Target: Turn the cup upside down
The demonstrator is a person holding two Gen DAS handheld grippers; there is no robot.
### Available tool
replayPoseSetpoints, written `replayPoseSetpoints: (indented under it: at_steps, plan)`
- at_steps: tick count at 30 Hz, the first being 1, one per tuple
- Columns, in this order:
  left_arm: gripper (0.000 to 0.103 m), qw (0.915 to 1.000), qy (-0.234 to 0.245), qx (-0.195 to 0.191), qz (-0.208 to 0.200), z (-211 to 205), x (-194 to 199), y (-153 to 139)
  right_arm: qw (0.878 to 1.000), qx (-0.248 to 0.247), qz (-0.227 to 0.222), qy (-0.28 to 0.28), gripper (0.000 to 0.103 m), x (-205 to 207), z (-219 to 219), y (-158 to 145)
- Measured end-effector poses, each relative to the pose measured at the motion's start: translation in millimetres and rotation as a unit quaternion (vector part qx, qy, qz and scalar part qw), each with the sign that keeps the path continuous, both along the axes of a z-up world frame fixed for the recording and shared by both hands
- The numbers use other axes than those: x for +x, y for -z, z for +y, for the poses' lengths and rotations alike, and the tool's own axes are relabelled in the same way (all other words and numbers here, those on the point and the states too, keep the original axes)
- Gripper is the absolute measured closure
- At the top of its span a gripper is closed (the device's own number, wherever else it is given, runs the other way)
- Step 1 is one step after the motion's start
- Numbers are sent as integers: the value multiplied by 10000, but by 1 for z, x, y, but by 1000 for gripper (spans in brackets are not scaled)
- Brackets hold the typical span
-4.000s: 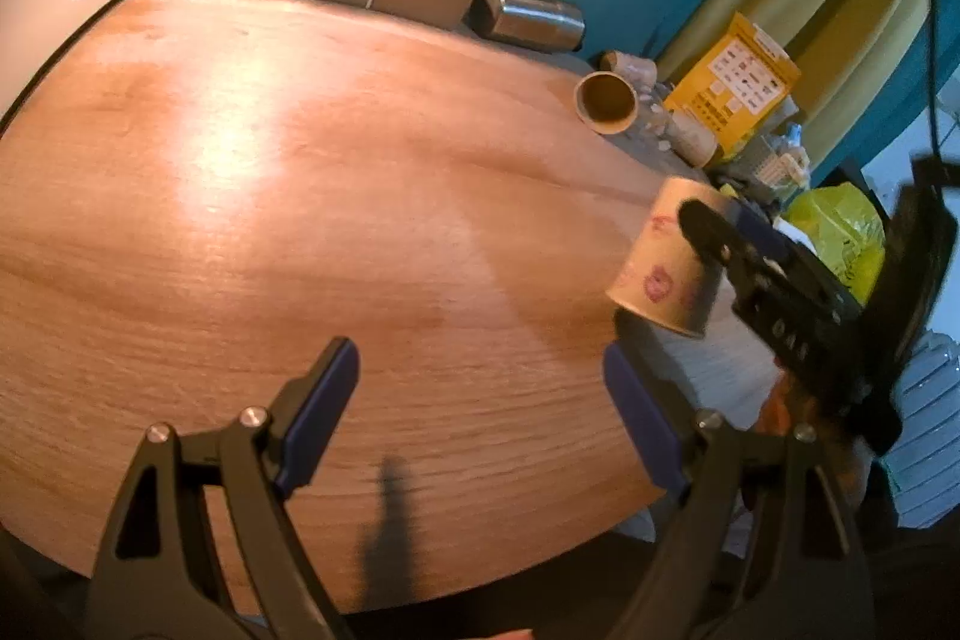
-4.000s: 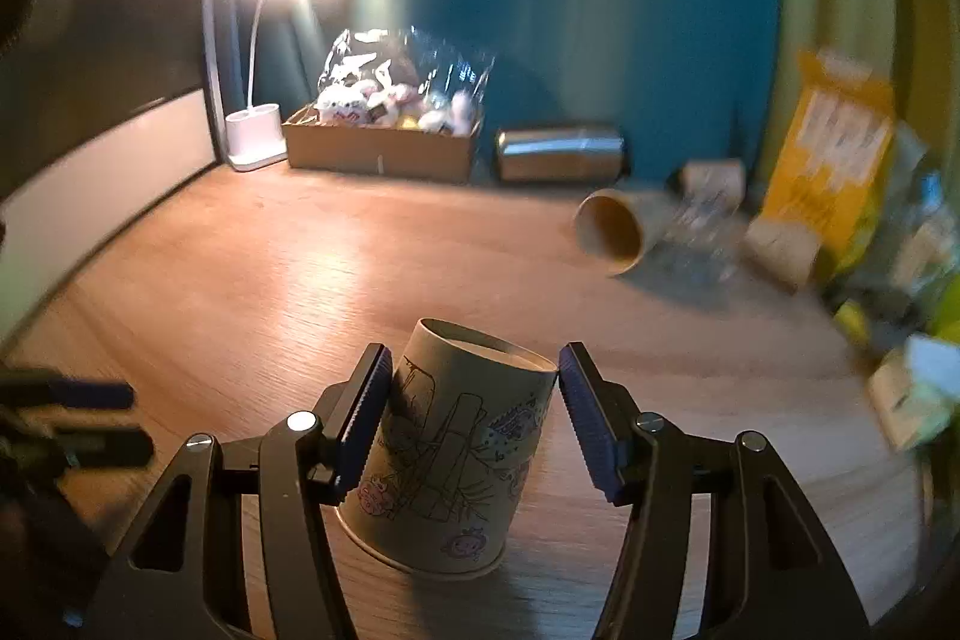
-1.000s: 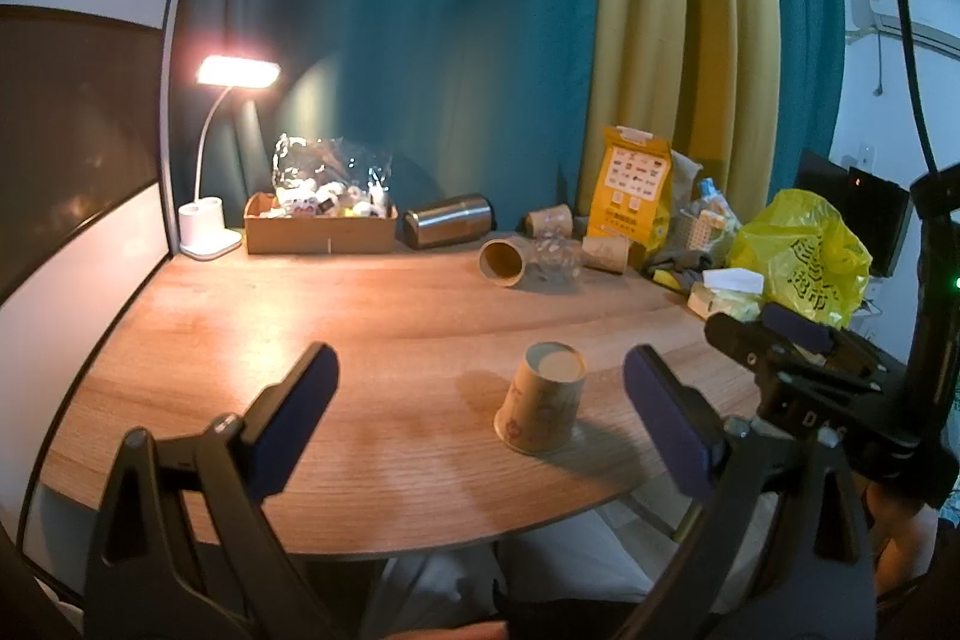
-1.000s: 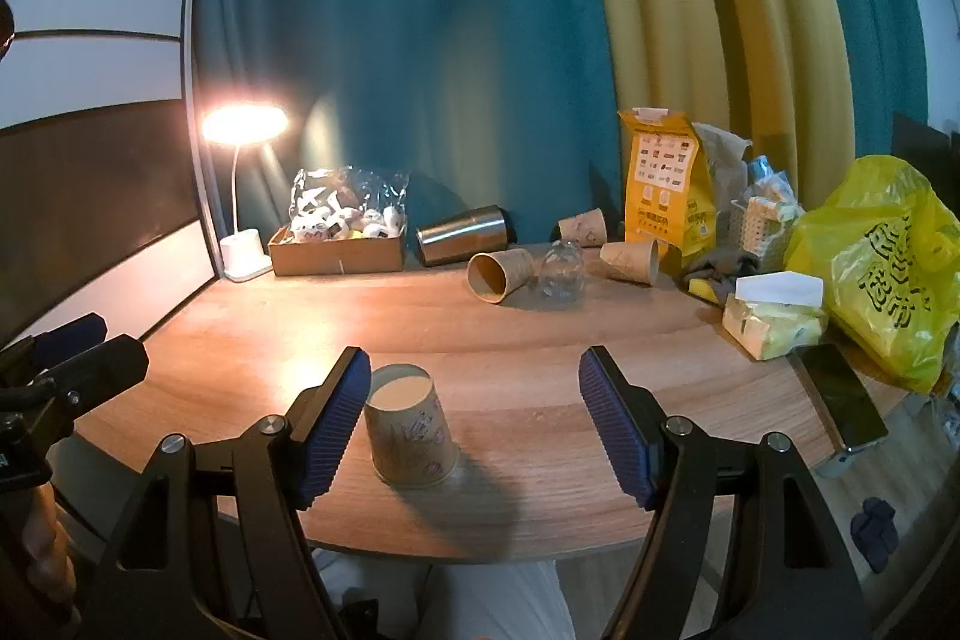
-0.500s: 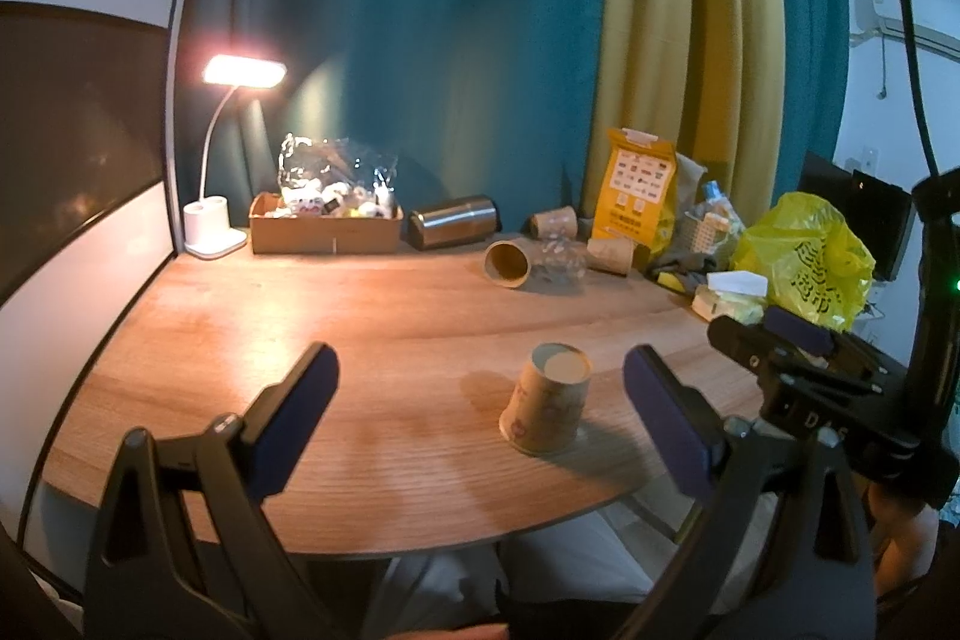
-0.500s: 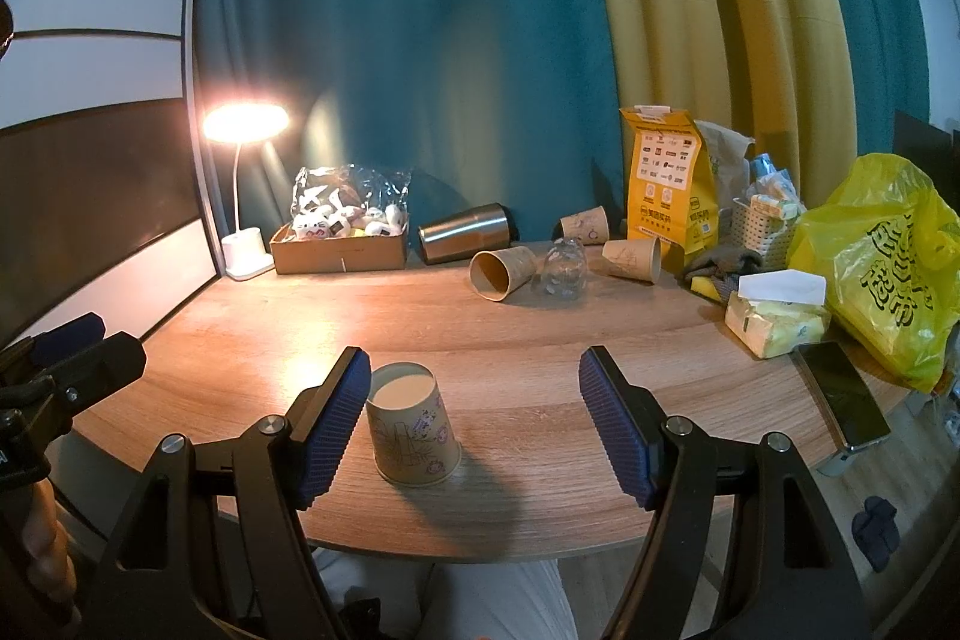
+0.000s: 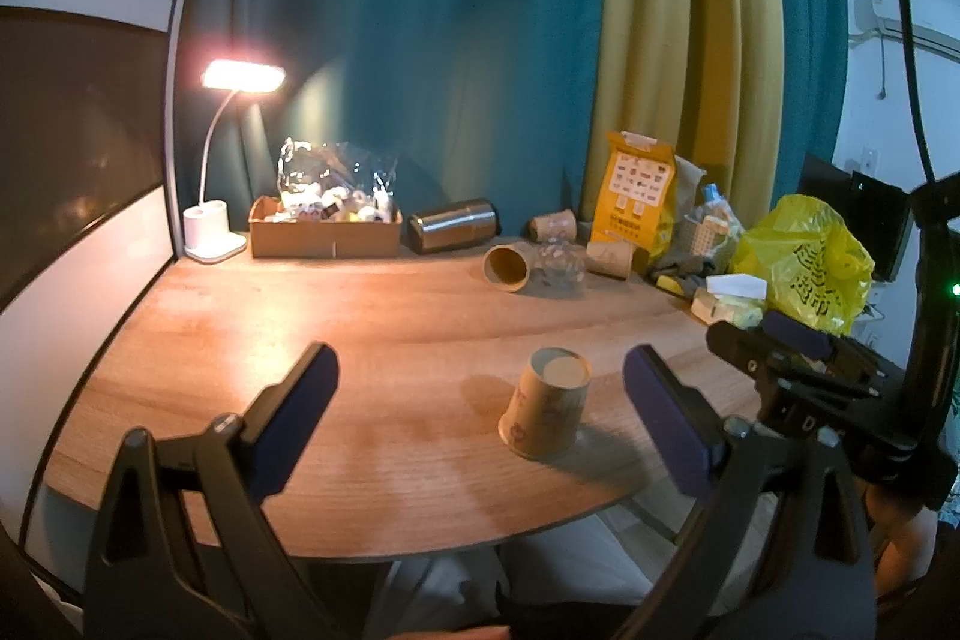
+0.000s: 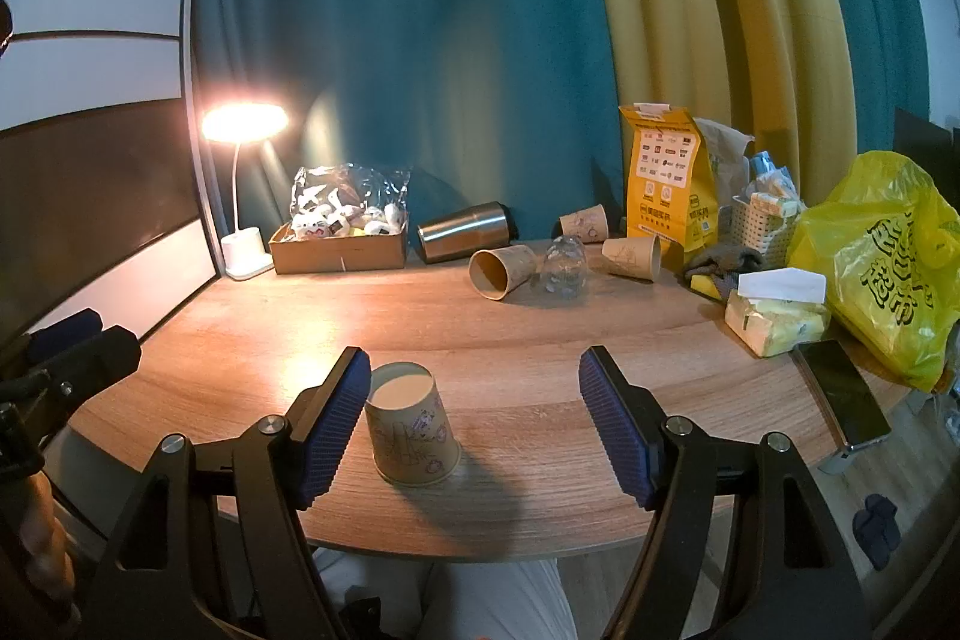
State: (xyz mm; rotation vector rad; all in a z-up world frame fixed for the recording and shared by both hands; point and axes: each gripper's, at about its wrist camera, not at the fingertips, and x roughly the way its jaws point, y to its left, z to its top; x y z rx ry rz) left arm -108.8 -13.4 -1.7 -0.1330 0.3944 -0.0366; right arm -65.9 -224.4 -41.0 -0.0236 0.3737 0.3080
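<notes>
Four seconds back my right gripper had the paper cup tilted between its fingers; now both tools are pulled back from the table and the cup stands alone, mouth down, its flat base facing up. Over the last half second hardly anything has shifted. By my judgement the flip is done, and all that remains is keeping my tools away from it

My right gripper is spread wide and holds nothing. The cup sits on the wood near the front edge, just inside my left finger in the right wrist view, looking close to its ribbed blue pad, though I judge that it lies well beyond the fingertip. My left gripper is also wide apart and empty; from there the cup stands between the two fingers, nearer the right one, and farther out than their tips

Everything else lies farther back than the cup: a paper cup on its side, a steel tumbler, a cardboard box and a lit lamp
</notes>
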Motion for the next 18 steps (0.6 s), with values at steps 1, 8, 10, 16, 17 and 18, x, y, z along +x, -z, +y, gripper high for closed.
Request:
replayPoseSetpoints:
  at_steps: [1,8,10,16,17,18]
  plan:
    - [6,10000,-1,2,-2,0,0,0,10000,1,4,-1,28,-1,0,0]
    - [6,10000,-15,-7,2,0,1,0,10000,5,16,-12,28,0,0,-1]
    - [6,10000,-33,-32,13,1,0,0,10000,-3,22,-24,28,0,1,2]
    - [6,9999,-101,-64,35,4,3,-5,10000,8,40,-29,28,0,1,2]
    - [6,9999,-83,-69,37,5,5,-6,10000,12,39,-26,28,-1,1,3]
    - [6,9999,-81,-72,39,5,4,-5,10000,9,40,-32,28,-1,1,3]
